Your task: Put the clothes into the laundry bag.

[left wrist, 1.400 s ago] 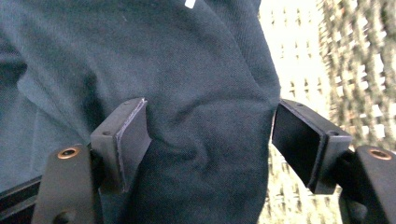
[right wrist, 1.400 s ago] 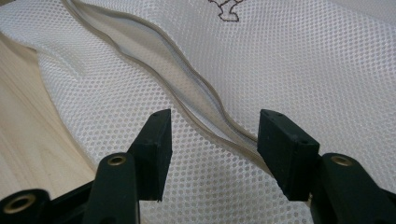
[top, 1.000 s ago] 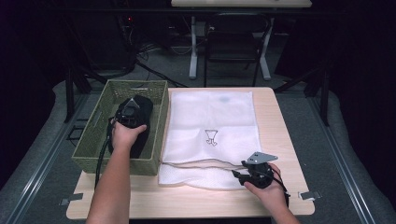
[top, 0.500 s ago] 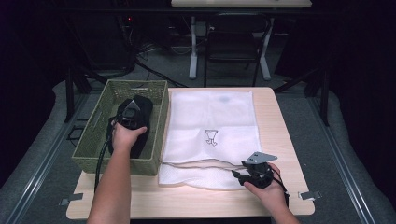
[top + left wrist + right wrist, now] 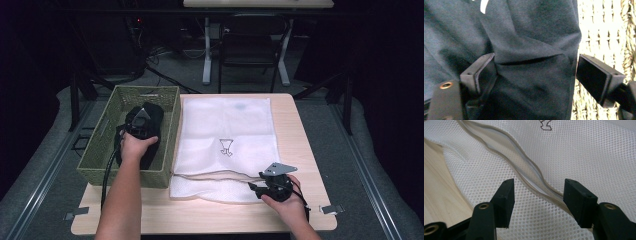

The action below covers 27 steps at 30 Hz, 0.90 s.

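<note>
A dark garment (image 5: 529,37) lies in the green woven basket (image 5: 165,107) on the left of the table. My left gripper (image 5: 143,121) reaches down into the basket. In the left gripper view the left gripper (image 5: 534,75) is open, its jaws astride a fold of the dark cloth, with the left jaw touching it. A white mesh laundry bag (image 5: 227,125) lies flat mid-table. My right gripper (image 5: 252,186) sits at the bag's near right corner. In the right gripper view the right gripper (image 5: 537,192) is open over the bag's (image 5: 584,152) zipped edge, which gapes slightly.
The basket's pale woven wall (image 5: 604,37) stands close beside the garment. Bare wood table (image 5: 300,130) runs right of the bag and along the front edge (image 5: 200,220). A chair and table legs (image 5: 245,50) stand beyond the far edge.
</note>
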Available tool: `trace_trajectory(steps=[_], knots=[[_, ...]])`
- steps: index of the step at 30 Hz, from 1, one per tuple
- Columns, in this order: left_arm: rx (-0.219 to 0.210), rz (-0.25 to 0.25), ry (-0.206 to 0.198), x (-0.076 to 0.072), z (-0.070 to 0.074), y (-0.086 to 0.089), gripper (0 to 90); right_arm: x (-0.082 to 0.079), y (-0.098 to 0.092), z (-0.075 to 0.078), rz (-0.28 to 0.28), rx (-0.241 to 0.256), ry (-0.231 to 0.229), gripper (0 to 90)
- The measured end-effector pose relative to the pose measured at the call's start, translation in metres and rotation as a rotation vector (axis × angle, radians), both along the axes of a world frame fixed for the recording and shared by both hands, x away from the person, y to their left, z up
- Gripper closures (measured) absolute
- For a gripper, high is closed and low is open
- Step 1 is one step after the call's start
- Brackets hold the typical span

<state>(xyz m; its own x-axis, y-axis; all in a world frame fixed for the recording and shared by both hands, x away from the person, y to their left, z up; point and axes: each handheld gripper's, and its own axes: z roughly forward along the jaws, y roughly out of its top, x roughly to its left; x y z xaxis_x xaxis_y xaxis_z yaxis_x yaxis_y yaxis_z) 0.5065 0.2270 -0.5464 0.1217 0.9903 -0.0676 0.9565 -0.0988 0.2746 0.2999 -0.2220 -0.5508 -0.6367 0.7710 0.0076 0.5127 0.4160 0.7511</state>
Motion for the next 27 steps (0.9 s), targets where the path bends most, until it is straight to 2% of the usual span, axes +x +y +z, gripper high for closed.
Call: trace_trajectory(steps=[4,11,27], knots=[[0.011,-0.002,-0.004,-0.0005,-0.0011,-0.0011,16.3,0.0,0.0,0.0,0.0,0.0,0.0,42.6],[0.079,-0.038,0.0,-0.0012,-0.0049,-0.0051,16.0,-0.0002,-0.0001,0.0001,0.001,0.0,0.001,42.5],[0.09,-0.026,0.003,-0.001,-0.0053,-0.0044,18.4,-0.0004,-0.0009,0.0003,0.002,0.001,-0.001,42.5]])
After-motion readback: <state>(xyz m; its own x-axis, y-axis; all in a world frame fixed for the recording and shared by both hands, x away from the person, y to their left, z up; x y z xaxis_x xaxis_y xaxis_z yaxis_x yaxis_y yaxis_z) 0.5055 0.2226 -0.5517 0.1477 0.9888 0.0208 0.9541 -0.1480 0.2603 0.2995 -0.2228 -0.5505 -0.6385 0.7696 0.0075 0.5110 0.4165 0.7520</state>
